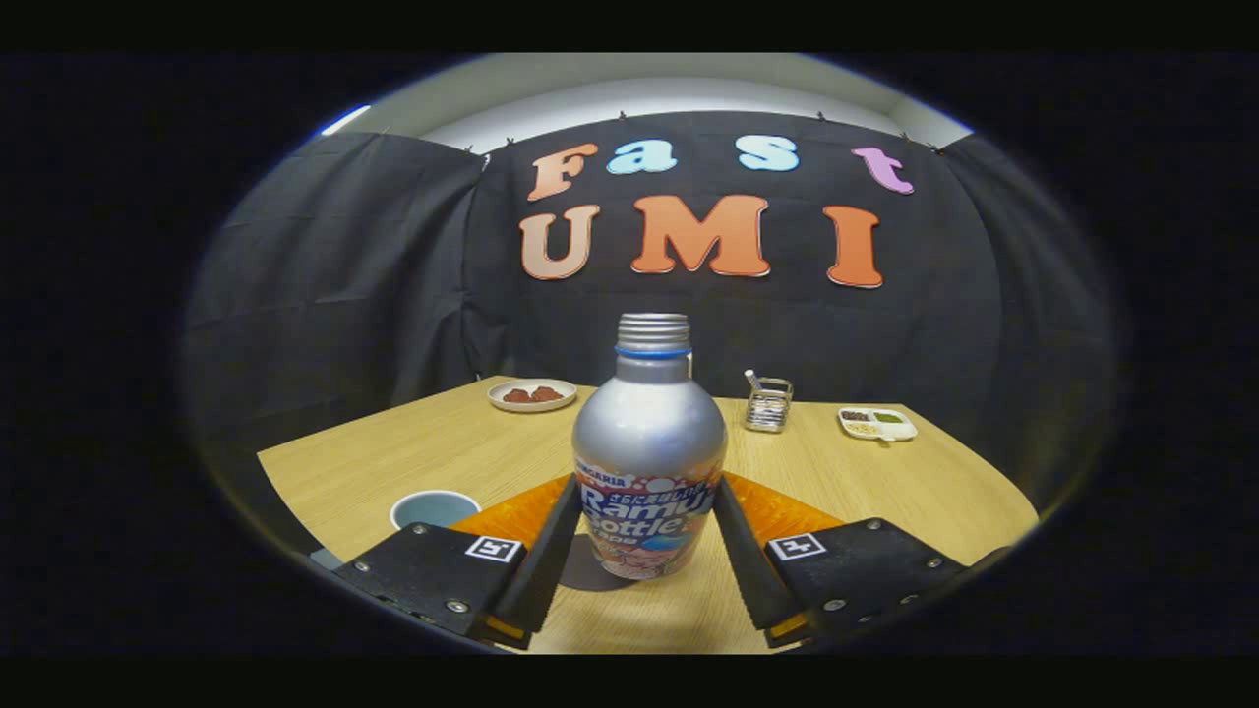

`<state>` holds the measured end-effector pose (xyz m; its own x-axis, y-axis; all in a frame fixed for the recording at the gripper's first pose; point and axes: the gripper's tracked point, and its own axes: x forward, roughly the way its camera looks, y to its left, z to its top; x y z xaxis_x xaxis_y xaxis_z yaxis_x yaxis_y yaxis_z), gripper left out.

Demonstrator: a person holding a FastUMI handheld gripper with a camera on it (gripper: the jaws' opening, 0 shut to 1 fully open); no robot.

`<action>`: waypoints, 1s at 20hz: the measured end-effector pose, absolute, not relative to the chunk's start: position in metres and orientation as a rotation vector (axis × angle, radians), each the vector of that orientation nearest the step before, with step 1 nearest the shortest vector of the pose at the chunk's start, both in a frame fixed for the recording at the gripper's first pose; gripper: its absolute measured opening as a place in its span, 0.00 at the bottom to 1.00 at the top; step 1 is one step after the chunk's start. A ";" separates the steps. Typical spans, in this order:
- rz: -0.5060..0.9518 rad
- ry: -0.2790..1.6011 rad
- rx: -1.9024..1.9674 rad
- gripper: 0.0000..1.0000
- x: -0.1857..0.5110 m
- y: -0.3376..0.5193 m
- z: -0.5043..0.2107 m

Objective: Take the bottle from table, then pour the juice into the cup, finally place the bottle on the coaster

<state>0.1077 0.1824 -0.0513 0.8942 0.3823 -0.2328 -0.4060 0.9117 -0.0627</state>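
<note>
While the silver aluminium bottle (649,447) is standing upright in the lower middle of the frame, the tool (644,536) is flanking its lower body, one finger on each side. The fingers (544,546) are lying right against the printed label band, though whether both are actually pressing on the metal I cannot tell. The bottle is showing a rounded, matte shoulder, a short threaded neck with no cap on it, and a thin blue ring just under the threads; a colourful wrapper is circling its bottom half. Its base is sitting on a dark round coaster (588,573), which is peeking out at the bottle's lower left on the light wooden surface (413,452). A pale blue cup (435,508) is resting at the lower left, beside the left finger. Farther back, a white plate of reddish food (532,394) is lying left of the bottle, a small wire holder (767,403) is standing right of it, and a white divided dish (877,423) is sitting at the right.
</note>
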 end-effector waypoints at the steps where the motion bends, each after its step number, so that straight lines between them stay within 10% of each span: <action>1: 0.412 0.225 -0.101 0.76 0.108 0.187 -0.053; 20: 0.438 0.340 -0.070 0.76 0.116 0.209 -0.106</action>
